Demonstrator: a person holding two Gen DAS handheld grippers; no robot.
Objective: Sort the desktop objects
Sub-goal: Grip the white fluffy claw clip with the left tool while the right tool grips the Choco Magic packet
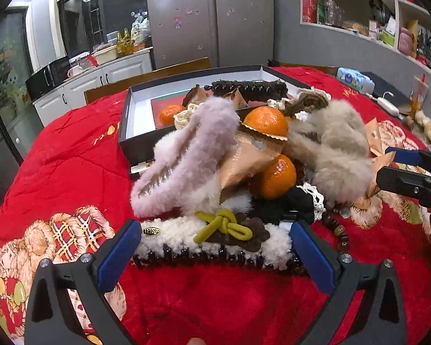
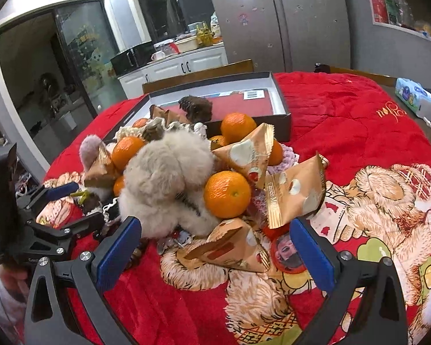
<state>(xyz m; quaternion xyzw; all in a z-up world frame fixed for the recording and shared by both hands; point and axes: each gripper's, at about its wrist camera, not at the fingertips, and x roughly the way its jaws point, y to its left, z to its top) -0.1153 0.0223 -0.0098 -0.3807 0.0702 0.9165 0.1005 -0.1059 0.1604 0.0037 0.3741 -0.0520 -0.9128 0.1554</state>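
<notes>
A heap of objects lies on the red blanket: tangerines (image 1: 277, 178) (image 2: 227, 194), gold snack packets (image 1: 244, 158) (image 2: 294, 192), a lilac fluffy hair clip (image 1: 192, 155), a beige fluffy clip (image 1: 336, 149) (image 2: 163, 181) and a white fluffy clip with a green knot (image 1: 215, 238). My left gripper (image 1: 215, 254) stands open, its blue pads on either side of the white clip. My right gripper (image 2: 215, 254) is open around a gold packet (image 2: 230, 247) at the heap's near edge. Each gripper shows in the other's view, the right one (image 1: 399, 166) and the left one (image 2: 63, 201).
An open black box (image 1: 135, 120) (image 2: 284, 120) behind the heap holds a tangerine, packets and a dark clip. A wet-wipe pack (image 1: 356, 79) (image 2: 416, 97) and a white cable sit at the far right. A brown bead string (image 1: 337, 230) lies by the left gripper's right finger. A hand (image 2: 11, 276) holds the left gripper.
</notes>
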